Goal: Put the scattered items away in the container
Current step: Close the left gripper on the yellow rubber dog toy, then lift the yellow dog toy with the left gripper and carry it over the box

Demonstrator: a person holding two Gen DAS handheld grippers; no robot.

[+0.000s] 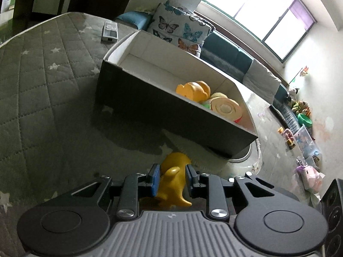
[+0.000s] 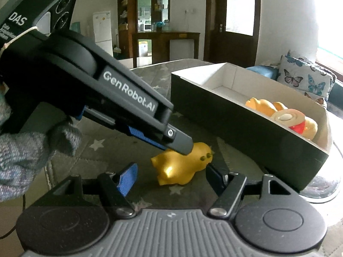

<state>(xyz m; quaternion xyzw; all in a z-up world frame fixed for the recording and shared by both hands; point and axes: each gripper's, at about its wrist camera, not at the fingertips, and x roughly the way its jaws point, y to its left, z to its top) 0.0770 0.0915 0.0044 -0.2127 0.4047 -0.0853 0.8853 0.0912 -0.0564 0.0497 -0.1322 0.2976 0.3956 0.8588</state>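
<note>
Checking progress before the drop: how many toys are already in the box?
3 visible, at the box's near end: orange duck, cream disc toy, yellow toy. More may hide beneath.

Each tool is matte black with silver screws, round pivot discs at 8 and 4 o'clock, a ribbed grey base and blue finger pads point(image 2: 128, 175). The left tool point(image 2: 180, 144) reads "GenRobot.AI" and "DAS"; a grey knit glove point(image 2: 32, 147) grips it.

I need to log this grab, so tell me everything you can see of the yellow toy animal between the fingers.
The yellow toy animal looks like glossy moulded plastic or rubber, with stubby legs and small dark dots on its head. It lies on the grey star-patterned mat, before the black box. The left gripper is closed on its body; the right gripper stands open around it.
</note>
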